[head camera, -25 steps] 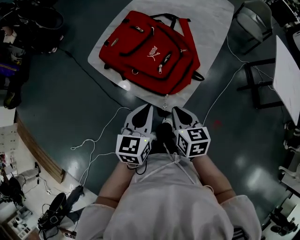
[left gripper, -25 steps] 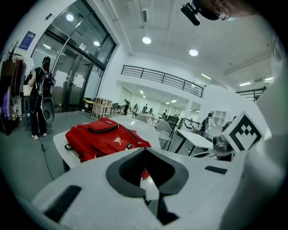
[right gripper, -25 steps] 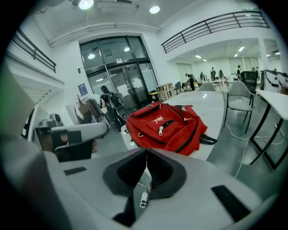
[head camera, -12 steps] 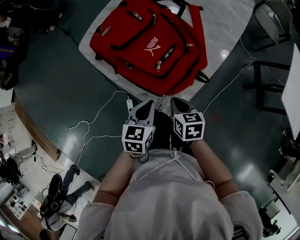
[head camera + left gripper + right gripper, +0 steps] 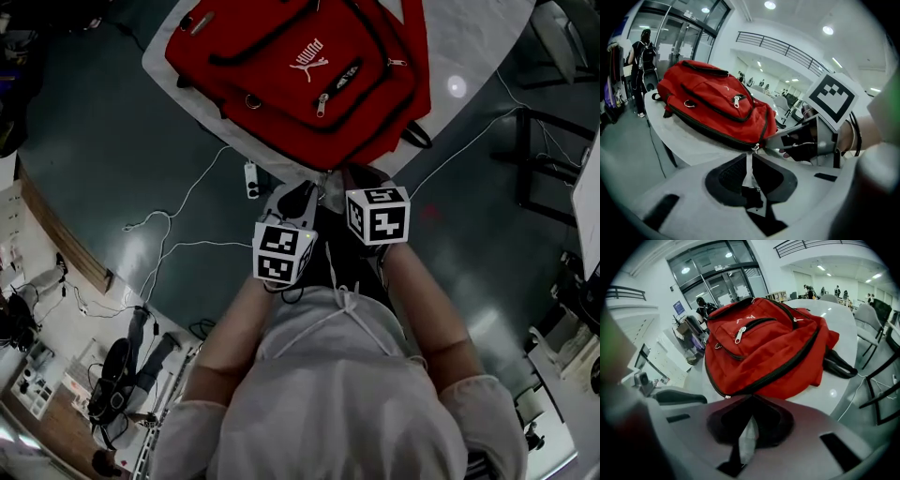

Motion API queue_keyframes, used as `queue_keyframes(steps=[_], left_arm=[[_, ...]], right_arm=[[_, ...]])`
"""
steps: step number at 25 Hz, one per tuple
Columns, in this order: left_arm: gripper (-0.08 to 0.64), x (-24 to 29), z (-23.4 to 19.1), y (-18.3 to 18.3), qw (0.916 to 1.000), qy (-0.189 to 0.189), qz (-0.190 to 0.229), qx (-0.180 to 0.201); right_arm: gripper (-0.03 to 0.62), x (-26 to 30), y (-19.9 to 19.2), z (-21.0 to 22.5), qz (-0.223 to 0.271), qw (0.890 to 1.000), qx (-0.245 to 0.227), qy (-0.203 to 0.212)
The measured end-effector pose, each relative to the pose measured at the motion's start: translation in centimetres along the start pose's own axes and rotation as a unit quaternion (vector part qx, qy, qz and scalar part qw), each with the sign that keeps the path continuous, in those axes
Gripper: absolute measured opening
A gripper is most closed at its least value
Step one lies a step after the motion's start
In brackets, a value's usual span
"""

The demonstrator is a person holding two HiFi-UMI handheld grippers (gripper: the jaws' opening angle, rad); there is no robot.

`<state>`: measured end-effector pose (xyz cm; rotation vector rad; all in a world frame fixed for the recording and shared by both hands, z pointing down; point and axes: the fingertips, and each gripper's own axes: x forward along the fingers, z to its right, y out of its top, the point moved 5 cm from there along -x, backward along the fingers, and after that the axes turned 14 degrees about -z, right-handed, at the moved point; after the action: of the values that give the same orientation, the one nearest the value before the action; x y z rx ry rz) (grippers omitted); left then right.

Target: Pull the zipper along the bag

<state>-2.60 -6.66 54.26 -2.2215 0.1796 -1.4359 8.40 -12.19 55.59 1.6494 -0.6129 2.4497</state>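
Note:
A red backpack [image 5: 300, 75] lies flat on a round white table [image 5: 469, 56]. Its black main zipper [image 5: 787, 364] runs round the near side, and a small metal zipper pull [image 5: 754, 147] hangs at the near edge. My left gripper [image 5: 307, 190] is shut, its tips just short of that pull [image 5: 325, 180], with nothing seen between the jaws. My right gripper [image 5: 361, 175] is shut too, its tips [image 5: 752, 398] against the bag's near edge, right of the pull [image 5: 726, 396]. In the left gripper view the right gripper [image 5: 813, 138] stands close at the right.
White cables [image 5: 187, 244] and a power strip [image 5: 248, 178] lie on the dark floor left of me. A dark chair frame [image 5: 548, 159] stands at the right. Clutter [image 5: 56, 375] fills the lower left. A person [image 5: 644, 42] stands beyond the table.
Both grippers have moved forward from over the floor to the table's near edge, up to the bag. Both jaws have stayed shut.

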Motion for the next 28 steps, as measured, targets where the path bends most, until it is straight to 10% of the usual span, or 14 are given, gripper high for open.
queue_keyframes(steps=[8, 19, 28], left_arm=[[0.132, 2.5, 0.8, -0.1, 0.998, -0.023, -0.045, 0.036], [0.09, 3.4, 0.5, 0.5, 0.9945, 0.038, -0.093, 0.03], [0.025, 4.1, 1.2, 0.6, 0.9862, 0.041, -0.129, 0.096]], right_arm=[[0.028, 0.6, 0.5, 0.2, -0.042, 0.999, -0.013, 0.004], [0.027, 0.6, 0.6, -0.1, -0.03, 0.999, -0.04, -0.018], [0.026, 0.7, 0.6, 0.0, -0.029, 0.999, -0.025, -0.008]])
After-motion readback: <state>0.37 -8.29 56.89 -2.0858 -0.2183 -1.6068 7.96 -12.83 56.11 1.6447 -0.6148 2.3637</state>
